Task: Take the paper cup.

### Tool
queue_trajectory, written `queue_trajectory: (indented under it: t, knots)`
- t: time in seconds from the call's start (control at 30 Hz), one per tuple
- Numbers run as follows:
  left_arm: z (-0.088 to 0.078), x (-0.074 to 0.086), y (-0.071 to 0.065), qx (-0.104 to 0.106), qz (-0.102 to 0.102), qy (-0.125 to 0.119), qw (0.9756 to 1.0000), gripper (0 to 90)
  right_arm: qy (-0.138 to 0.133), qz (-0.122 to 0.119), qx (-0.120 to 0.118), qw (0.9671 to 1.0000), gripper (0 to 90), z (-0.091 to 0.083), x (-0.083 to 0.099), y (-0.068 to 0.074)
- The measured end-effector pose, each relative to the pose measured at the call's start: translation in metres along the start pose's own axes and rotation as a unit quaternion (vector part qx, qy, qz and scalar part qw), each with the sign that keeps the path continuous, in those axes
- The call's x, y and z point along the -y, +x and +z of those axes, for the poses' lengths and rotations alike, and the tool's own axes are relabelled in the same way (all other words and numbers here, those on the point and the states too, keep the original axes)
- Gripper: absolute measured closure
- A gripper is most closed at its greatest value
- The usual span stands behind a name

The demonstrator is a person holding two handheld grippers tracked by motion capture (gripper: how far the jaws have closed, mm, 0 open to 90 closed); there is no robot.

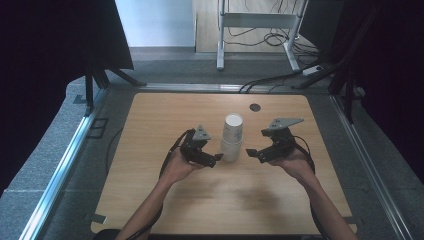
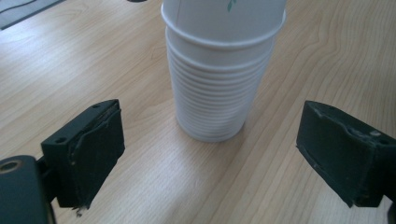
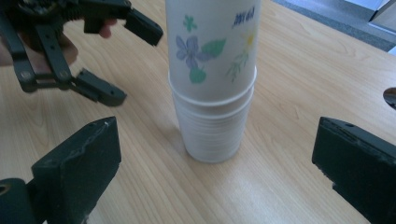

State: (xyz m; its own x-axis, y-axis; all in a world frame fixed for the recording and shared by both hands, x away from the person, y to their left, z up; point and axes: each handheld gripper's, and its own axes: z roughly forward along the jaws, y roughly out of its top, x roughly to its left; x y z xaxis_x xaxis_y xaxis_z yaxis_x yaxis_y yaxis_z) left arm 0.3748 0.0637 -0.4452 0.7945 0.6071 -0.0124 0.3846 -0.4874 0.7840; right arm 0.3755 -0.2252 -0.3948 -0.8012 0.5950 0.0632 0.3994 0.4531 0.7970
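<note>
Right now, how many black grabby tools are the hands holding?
2. The left gripper is just left of the cup stack; the right gripper is just right of it. Both point at the stack.

Black gripper [image 1: 218, 158], grey triangular plate, trailing cable.

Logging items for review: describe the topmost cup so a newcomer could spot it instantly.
On the wooden table, a stack of white paper cups stands between the two grippers. The top cup sits highest and alone shows printed flowers and green leaves.

Stack of paper cups [image 3: 212, 93] dead ahead
Right gripper [image 3: 215, 172] jaws wide apart, clear of it; left gripper [image 3: 121, 60] open beside the flowery top cup.
</note>
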Motion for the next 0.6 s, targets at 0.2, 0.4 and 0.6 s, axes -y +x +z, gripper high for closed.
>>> queue_trajectory:
  t: [0.2,0.4,0.6]
  knots:
    - [0.009,-0.005,0.000,0.001,0.002,-0.001,1.0000,8.9,-0.007,0.001,-0.001,1.0000,3.7,0.003,-0.012,-0.001]
    - [0.017,-0.010,0.002,0.004,-0.003,-0.007,1.0000,11.0,-0.011,0.002,-0.006,0.9999,6.8,0.006,-0.022,-0.003]
    - [0.023,-0.013,0.004,0.005,-0.002,-0.006,1.0000,12.5,-0.009,0.000,-0.005,0.9999,10.4,0.011,-0.032,-0.005]
